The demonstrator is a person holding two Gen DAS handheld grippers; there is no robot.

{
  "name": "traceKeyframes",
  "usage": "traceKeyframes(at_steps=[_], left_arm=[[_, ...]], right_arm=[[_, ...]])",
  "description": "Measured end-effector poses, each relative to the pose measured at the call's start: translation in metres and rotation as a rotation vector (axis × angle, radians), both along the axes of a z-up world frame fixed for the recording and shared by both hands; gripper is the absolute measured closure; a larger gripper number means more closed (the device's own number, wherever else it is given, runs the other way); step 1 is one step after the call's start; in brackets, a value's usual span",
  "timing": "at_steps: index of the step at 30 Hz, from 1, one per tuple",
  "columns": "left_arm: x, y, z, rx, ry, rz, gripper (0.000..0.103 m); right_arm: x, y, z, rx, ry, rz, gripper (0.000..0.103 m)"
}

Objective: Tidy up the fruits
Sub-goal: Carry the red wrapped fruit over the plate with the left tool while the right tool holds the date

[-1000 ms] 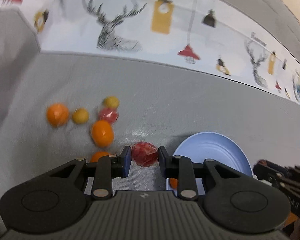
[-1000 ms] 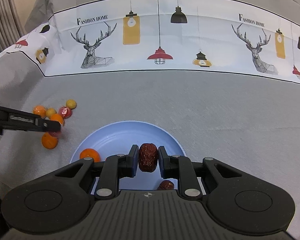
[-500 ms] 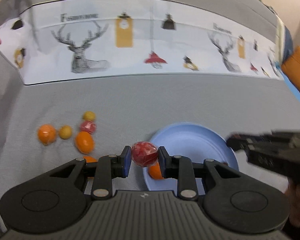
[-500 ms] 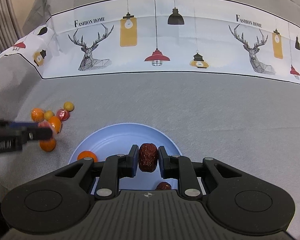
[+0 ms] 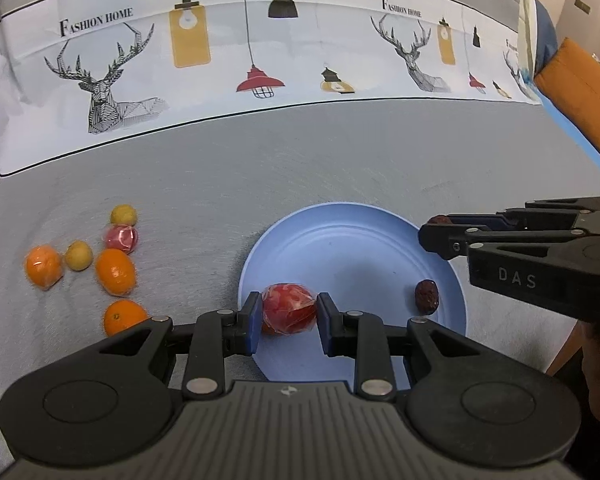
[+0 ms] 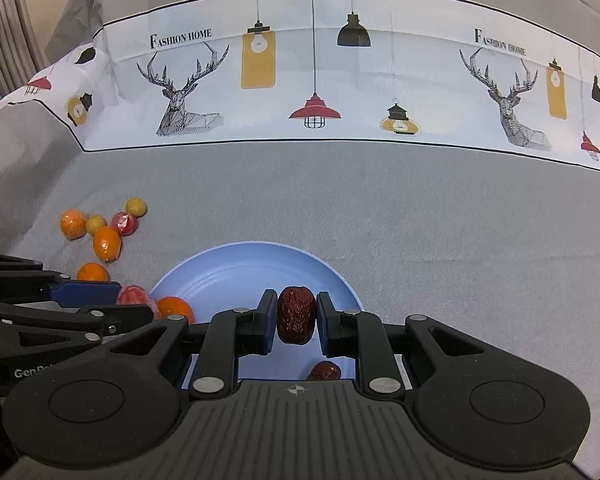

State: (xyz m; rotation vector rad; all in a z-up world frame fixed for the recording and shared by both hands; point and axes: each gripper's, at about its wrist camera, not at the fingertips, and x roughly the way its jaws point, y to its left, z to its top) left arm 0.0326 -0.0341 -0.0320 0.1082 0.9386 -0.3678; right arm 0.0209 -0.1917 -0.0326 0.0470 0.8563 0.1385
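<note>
Left hand-held gripper (image 5: 288, 322), clamping wrapped red fruit (image 5: 288, 309), moved over blue plate (image 5: 340, 220); right hand-held gripper (image 6: 296, 322) unmoved, clamping date (image 6: 296, 314).

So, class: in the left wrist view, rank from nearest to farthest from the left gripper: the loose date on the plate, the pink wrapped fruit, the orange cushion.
1. Date, right, on the plate.
2. Pink wrapped fruit, left, on the cloth.
3. Orange cushion, far right.
</note>
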Motion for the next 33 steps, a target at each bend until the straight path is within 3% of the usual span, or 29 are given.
traceKeyframes(at_steps=[11, 33], left_arm=[[-0.0033, -0.0081, -0.0031, 0.006, 0.004, -0.061, 0.071], [-0.0036, -0.0099, -0.0047, 0.004, -0.002, -0.08, 0.071]], right_arm=[[0.0004, 0.003, -0.0021, -0.008, 0.013, 0.014, 0.081], [0.0002, 0.0043, -0.0024, -0.009, 0.015, 0.017, 0.081]])
